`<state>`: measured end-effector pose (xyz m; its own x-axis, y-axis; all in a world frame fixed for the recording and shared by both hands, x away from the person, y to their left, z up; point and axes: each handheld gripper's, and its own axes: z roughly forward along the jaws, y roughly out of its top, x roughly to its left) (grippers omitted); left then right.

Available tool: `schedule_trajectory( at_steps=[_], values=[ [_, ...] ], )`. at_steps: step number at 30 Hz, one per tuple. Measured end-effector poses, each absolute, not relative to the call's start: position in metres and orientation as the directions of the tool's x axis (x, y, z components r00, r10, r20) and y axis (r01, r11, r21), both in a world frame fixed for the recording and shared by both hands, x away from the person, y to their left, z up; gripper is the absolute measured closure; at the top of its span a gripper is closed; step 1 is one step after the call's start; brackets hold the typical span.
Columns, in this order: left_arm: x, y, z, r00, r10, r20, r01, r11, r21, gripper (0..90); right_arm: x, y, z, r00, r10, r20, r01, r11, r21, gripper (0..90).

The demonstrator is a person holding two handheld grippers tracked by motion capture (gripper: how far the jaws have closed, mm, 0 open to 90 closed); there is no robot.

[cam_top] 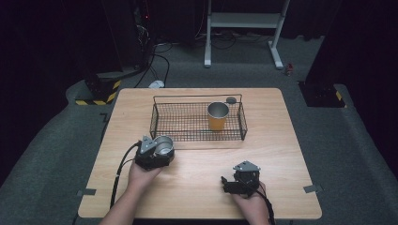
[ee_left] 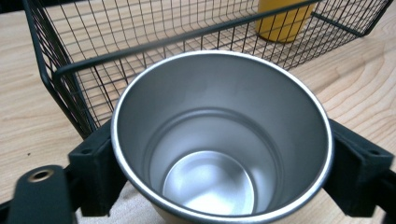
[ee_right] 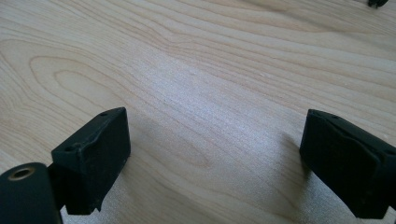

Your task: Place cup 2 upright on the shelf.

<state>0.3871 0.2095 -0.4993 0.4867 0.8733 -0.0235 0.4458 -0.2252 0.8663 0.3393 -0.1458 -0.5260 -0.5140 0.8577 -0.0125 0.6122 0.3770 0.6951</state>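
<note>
On a pale wood table in a dark room, steel cup clamped by left gripper at 7 o'clock of wire basket, likely for placing beside 1 orange cup; right gripper idle at 5 o'clock, jaws apart on nothing.

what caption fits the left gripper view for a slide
Left gripper clamps an upright steel cup on the wooden table, in front of the wire basket holding a yellow cup.
</note>
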Motion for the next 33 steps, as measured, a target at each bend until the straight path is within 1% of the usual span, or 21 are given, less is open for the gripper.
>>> schedule_trajectory(
  at_steps=[10,17,33],
  values=[
    [0.386,0.210,-0.499,0.486,0.874,-0.001,0.437,-0.242,0.866,17.4,0.339,-0.146,-0.526,-0.514,0.858,-0.013,0.612,0.377,0.695,8.6],
    [0.384,0.211,-0.496,0.484,0.875,-0.009,0.432,-0.230,0.872,18.7,0.339,-0.146,-0.526,-0.514,0.858,-0.013,0.612,0.377,0.695,8.6],
    [0.379,0.215,-0.484,0.493,0.870,-0.025,0.400,-0.201,0.894,18.9,0.339,-0.146,-0.526,-0.514,0.858,-0.013,0.613,0.378,0.694,8.6]
  ],
)
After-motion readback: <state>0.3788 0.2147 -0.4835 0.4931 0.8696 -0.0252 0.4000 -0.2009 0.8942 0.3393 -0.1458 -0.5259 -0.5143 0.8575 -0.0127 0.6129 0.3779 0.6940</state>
